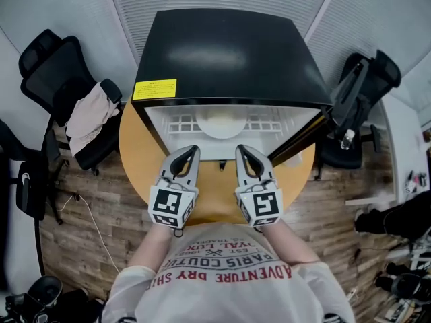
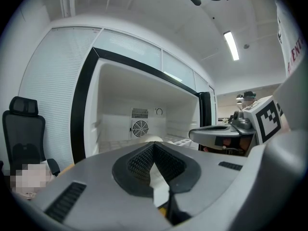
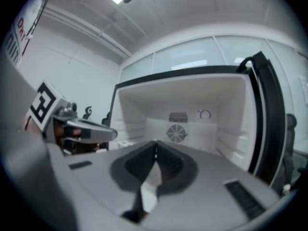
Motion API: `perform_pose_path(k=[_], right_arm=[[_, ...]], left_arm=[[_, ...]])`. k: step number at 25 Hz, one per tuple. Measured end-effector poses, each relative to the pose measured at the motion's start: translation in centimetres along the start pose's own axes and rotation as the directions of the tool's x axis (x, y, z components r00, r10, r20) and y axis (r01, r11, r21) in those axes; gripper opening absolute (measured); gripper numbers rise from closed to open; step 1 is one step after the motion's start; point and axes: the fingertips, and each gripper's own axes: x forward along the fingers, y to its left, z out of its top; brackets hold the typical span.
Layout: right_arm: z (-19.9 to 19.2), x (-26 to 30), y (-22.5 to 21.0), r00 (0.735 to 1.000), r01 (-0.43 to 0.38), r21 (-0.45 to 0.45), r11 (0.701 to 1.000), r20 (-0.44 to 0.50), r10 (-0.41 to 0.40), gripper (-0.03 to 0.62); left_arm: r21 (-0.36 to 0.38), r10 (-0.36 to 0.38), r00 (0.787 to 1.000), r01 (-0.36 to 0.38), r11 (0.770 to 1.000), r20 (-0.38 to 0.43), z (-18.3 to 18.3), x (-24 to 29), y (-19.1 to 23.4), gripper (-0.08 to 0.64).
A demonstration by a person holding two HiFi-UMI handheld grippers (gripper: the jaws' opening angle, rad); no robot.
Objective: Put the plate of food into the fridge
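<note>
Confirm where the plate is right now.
Head view, centre: the plate lies on the white wire shelf inside the open fridge, just beyond the left gripper and right gripper, touching neither.

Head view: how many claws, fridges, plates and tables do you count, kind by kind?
Black mini fridge: 1
White round plate: 1
Round wooden table: 1
Grey plastic claws: 2 (left claw, right claw)
Total: 5

fridge (image 1: 229, 52): glossy black top, smooth white plastic inside | table (image 1: 215, 197): matt wood | floor (image 1: 323, 214): wood planks
</note>
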Motion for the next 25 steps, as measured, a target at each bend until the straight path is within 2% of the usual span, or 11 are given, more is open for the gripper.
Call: perform_pose_path(k=[10, 19, 25], right_arm=[[0.2, 0.0, 0.8, 0.999, -0.037, 0.004, 0.999, 0.000, 0.037, 0.028], [-0.3, 0.3, 0.7, 0.998, -0.040, 0.026, 0.999, -0.036, 0.041, 0.028], [-0.4, 0.5, 0.6, 0.999, -0.044, 0.026, 0.999, -0.028, 0.044, 0.028]], left_arm=[[0.028, -0.003, 1.000, 0.003, 1.000, 0.017, 1.0, 0.0, 0.1, 0.026], [0.036, -0.022, 0.999, 0.021, 0.999, 0.024, 1.5, 0.2, 0.1, 0.026], [0.031, -0.020, 1.000, 0.019, 0.999, 0.014, 1.3, 0.3, 0.1, 0.026]])
